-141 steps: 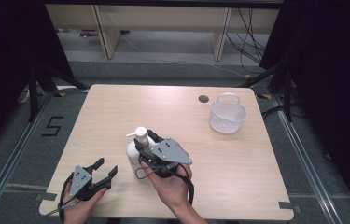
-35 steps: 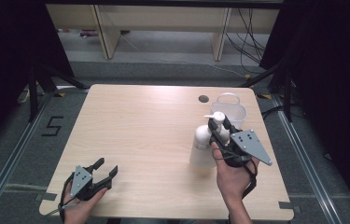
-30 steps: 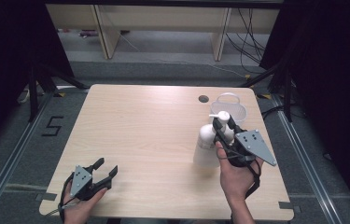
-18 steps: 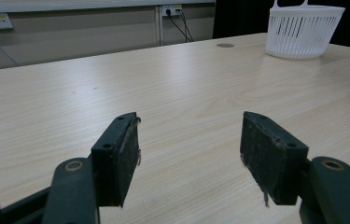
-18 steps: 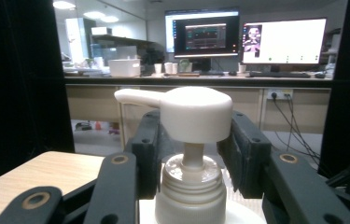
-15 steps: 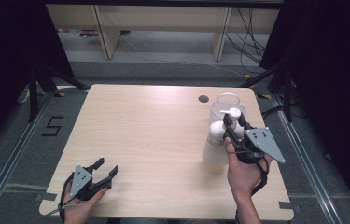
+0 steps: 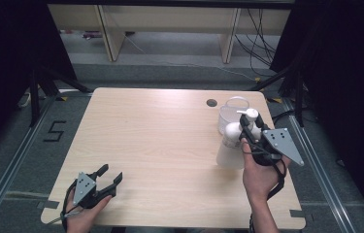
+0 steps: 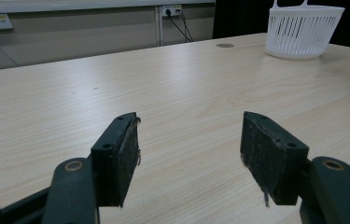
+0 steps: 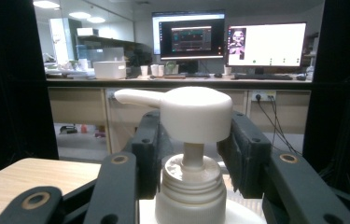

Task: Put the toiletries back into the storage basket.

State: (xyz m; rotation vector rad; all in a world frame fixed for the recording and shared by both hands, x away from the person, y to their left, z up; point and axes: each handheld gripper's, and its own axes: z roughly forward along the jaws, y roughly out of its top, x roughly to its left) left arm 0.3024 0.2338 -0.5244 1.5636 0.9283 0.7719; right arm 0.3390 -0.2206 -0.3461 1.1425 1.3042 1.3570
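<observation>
A white pump bottle (image 7: 232, 143) stands upright at the right of the table, just in front of a white slotted basket (image 7: 229, 110) and overlapping it in the high view. My right gripper (image 7: 248, 127) is shut on the bottle's neck under the pump head. In the right gripper view the pump bottle (image 9: 192, 112) sits between the two black pads (image 9: 147, 149), spout pointing left. Near the front left corner, my left gripper (image 7: 109, 175) rests open, held by a hand. In the left gripper view its jaws stand wide apart with bare table between them.
The wooden table (image 7: 155, 131) has a small round hole (image 7: 211, 103) at the back, left of the basket. In the left gripper view the basket (image 8: 303, 28) stands far off at the upper right. Metal rails run along the floor on both sides of the table.
My right gripper has carried the pump bottle from the middle front of the table to the right and back, up to the basket. The left gripper has stayed where it was.
</observation>
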